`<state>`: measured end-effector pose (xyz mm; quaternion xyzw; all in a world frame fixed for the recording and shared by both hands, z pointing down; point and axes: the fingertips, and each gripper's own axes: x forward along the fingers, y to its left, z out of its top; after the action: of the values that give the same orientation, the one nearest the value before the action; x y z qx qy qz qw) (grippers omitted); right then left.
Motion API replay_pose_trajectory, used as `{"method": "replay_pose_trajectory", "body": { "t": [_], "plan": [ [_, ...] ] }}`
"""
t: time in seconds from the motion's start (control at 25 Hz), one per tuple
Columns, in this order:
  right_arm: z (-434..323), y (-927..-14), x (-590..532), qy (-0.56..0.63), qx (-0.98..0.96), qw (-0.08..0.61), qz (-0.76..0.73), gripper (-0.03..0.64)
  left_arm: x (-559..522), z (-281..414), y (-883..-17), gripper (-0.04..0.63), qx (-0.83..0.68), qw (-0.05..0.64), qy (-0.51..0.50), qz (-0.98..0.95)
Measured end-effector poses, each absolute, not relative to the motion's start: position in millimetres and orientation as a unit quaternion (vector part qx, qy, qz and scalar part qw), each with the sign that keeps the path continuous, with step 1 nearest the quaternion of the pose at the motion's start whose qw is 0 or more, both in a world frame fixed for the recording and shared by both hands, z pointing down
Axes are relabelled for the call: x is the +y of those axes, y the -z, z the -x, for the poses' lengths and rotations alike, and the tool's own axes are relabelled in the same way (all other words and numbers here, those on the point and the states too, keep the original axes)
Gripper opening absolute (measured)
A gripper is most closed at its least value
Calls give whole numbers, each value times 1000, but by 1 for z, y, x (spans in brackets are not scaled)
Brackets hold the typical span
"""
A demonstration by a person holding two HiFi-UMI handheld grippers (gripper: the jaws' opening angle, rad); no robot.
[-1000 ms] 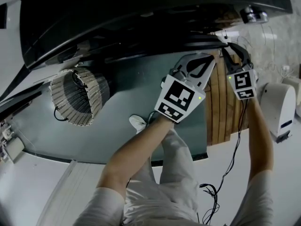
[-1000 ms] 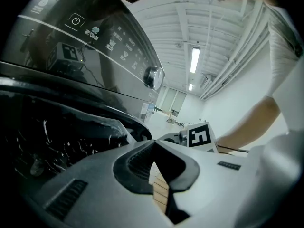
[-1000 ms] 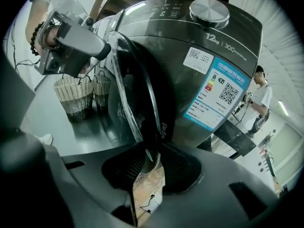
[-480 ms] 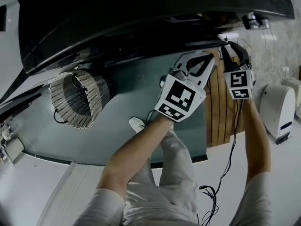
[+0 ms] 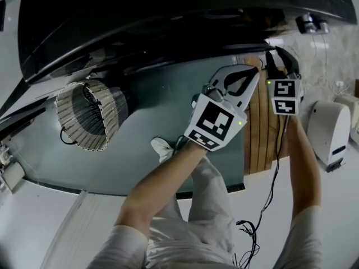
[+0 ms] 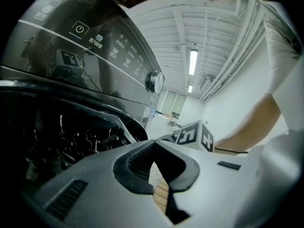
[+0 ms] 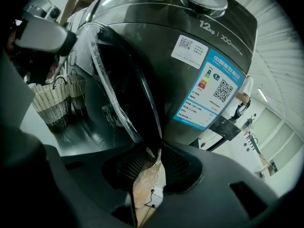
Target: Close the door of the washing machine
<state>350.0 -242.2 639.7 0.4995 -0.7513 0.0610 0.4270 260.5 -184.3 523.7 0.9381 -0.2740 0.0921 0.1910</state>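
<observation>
Nearest me both are clenched empty, the left tool (image 5: 251, 74) idle just left of the right tool (image 5: 279, 58), whose tips sit at the open door's (image 7: 126, 75) rim; I judge the closing push is starting and needs steady pressure toward the washing machine (image 7: 190, 46) beyond.

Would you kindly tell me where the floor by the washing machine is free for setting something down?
The grey mat is bare between the wicker basket and the person's shoe. The right is crowded: wooden slats, a white appliance and loose cables.
</observation>
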Motion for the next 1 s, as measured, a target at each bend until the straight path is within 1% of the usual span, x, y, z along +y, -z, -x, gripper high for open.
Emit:
{"method": "replay_pose_trajectory", "body": {
  "t": [0.2,0.44,0.6,0.8,0.92,1.0],
  "plan": [
    [-350,-641,-244,-65,-747,402,-526,95,-181,-254,-523,2,-276,192,-97,-937],
    [-352,-639,-243,-58,-747,398,-529,92,-179,-241,-521,2,-284,184,-103,-935],
    [-356,-638,-240,-65,-743,377,-549,98,-172,-230,-518,2,-291,182,-103,-933],
    [-361,-626,-211,-72,-734,333,-588,67,-154,-210,-511,2,-287,175,-103,-936],
    [-352,-615,-174,-83,-745,315,-582,12,-142,-193,-503,2,-289,174,-101,-936],
    [-341,-602,-153,-91,-758,299,-572,11,-137,-180,-497,2,-297,173,-101,-934]
  ]
}}
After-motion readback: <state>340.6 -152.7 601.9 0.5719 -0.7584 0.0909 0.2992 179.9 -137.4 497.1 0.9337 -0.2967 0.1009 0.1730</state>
